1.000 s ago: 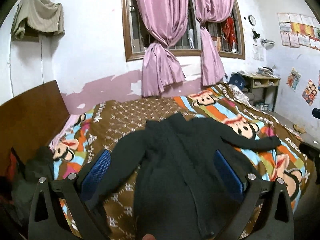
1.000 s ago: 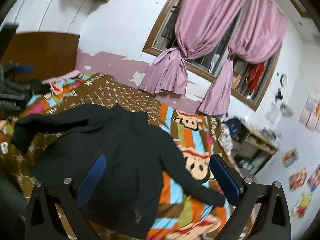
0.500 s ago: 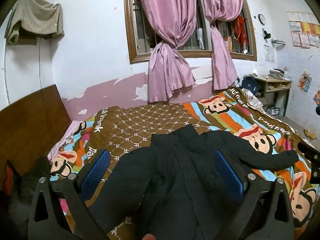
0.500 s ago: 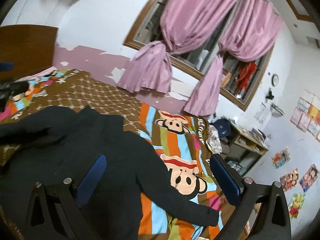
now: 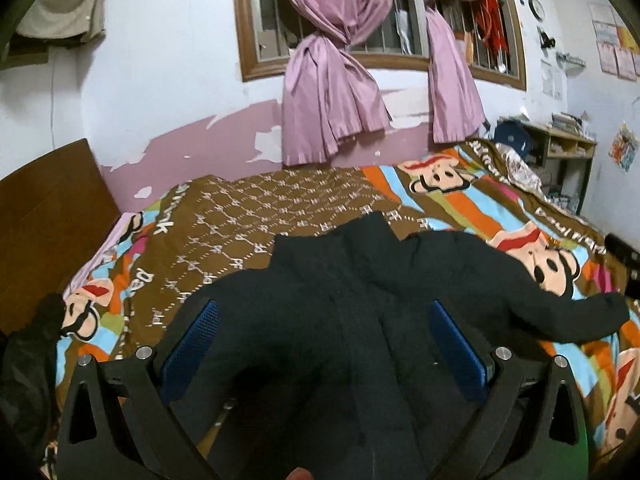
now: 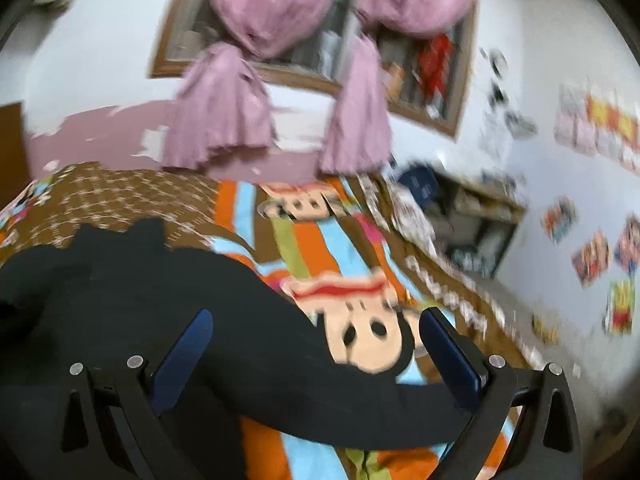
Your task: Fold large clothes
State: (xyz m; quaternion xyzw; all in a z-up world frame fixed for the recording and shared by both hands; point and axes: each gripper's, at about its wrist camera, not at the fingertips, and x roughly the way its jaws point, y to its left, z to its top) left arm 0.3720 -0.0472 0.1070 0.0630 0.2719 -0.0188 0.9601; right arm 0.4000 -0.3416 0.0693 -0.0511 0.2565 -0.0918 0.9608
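A large black jacket [image 5: 340, 312] lies spread face up on the bed, collar toward the window, sleeves out to both sides. My left gripper [image 5: 324, 344] hovers open over the jacket's chest, blue pads wide apart, nothing between them. In the blurred right wrist view the jacket's right sleeve [image 6: 304, 364] runs across the striped cartoon bedspread [image 6: 312, 240]. My right gripper [image 6: 316, 356] hangs open above that sleeve, holding nothing. The sleeve's cuff [image 5: 600, 316] lies near the bed's right edge in the left wrist view.
A wooden headboard [image 5: 44, 216] bounds the bed on the left, with a dark cloth heap [image 5: 28, 340] beside it. Pink curtains [image 5: 332, 92] hang at the window behind. A small wooden desk [image 5: 560, 152] stands past the bed's far right corner.
Both grippers have dropped lower and closer to the jacket. The right wrist view has swung rightward along the sleeve and is blurred with motion. Both stay open.
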